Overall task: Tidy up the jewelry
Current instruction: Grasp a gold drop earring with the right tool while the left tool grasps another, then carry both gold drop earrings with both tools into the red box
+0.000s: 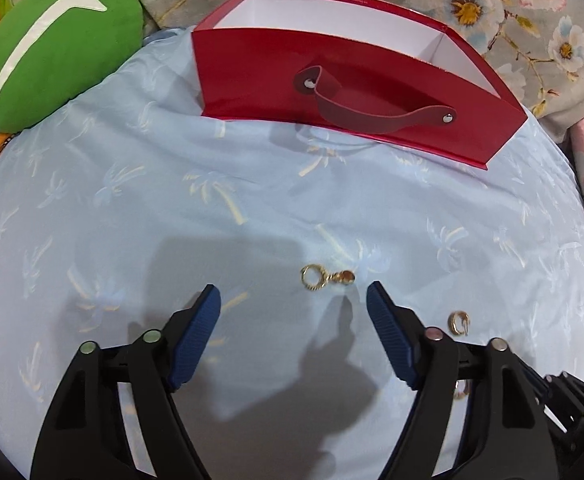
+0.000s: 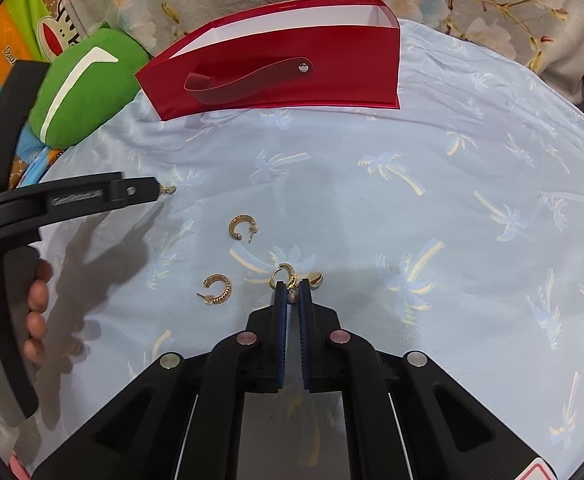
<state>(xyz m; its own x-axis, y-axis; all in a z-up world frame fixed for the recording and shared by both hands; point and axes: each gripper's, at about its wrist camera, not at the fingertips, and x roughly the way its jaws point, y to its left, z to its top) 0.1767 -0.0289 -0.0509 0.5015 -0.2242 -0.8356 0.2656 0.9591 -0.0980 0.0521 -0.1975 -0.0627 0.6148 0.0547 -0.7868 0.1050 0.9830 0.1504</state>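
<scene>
— Jewelry is seen scattered on a pale blue sheet point(image 2: 372, 216) printed with palm trees. What is held by the right gripper point(image 2: 292, 286)?

— A gold charm earring point(image 2: 288, 274) is pinched at the tips, low in the middle of the right wrist view; the blue-padded jaws are drawn in narrow on it, and a small gold shell-like piece point(image 2: 315, 279) is seen just to the right of the tips.

— And the left gripper point(image 1: 294, 300)?

— Its jaws are spread wide, with nothing pressed between them. A second charm earring point(image 1: 326, 278) is seen lying on the sheet just beyond the gap between the tips, in the lower middle of the left wrist view.

— Are other pieces shown?

— Two gold hoop earrings are seen left of centre in the right wrist view: the upper hoop point(image 2: 241, 229) and the lower hoop point(image 2: 217, 290), both flat on the sheet and apart from each other.

— Where is the container?

— A red gift bag point(image 1: 332, 96) is shown standing open at the upper middle of both views, its strap handle hanging on the near face. A green cushion point(image 1: 52, 48) is seen at the upper left, and a floral fabric point(image 1: 512, 12) along the top.

— Is a person visible?

— Only a hand point(image 2: 8, 320) at the left edge of the right wrist view, wrapped round the left gripper's handle.
</scene>
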